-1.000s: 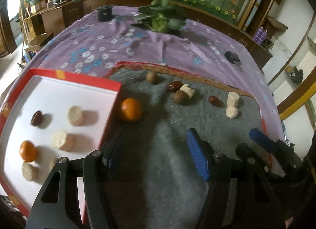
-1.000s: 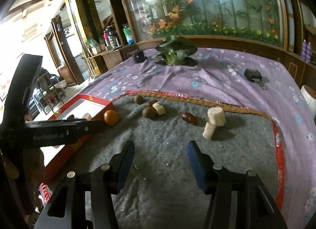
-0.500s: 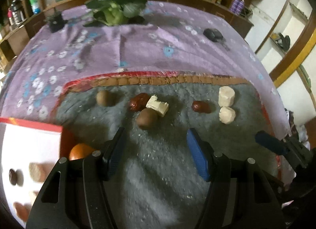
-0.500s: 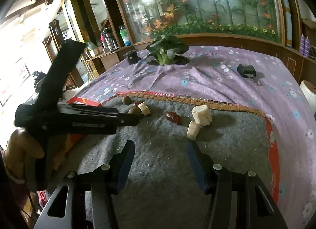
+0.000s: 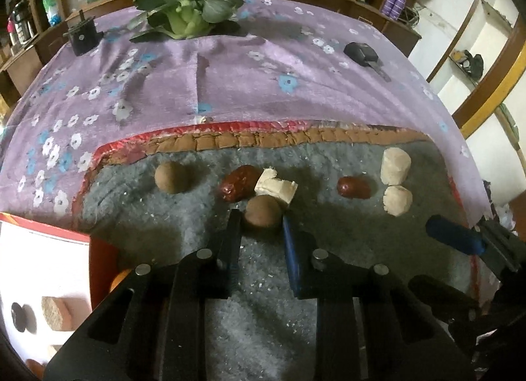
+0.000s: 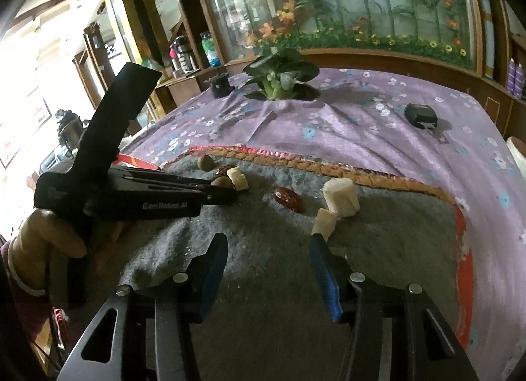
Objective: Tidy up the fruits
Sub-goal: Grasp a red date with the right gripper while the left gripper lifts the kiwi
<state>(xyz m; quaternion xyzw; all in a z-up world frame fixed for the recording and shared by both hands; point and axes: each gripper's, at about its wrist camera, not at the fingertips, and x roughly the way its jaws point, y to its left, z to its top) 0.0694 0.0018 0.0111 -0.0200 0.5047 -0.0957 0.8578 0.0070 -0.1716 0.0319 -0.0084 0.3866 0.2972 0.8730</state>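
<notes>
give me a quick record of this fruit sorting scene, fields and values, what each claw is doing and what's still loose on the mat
left claw: closing around a brown round fruit, contact unclear
right claw: open, empty, above the grey mat
loose on mat: another brown fruit, two red dates, three pale chunks
red tray: holds sorted pieces

The left gripper is now out over the grey mat, away from the red-rimmed tray at the mat's left edge where it was a second ago. Its fingers, wide apart before, have narrowed around the round brown fruit near the mat's far edge. The right gripper has edged closer to the banana piece.
</notes>
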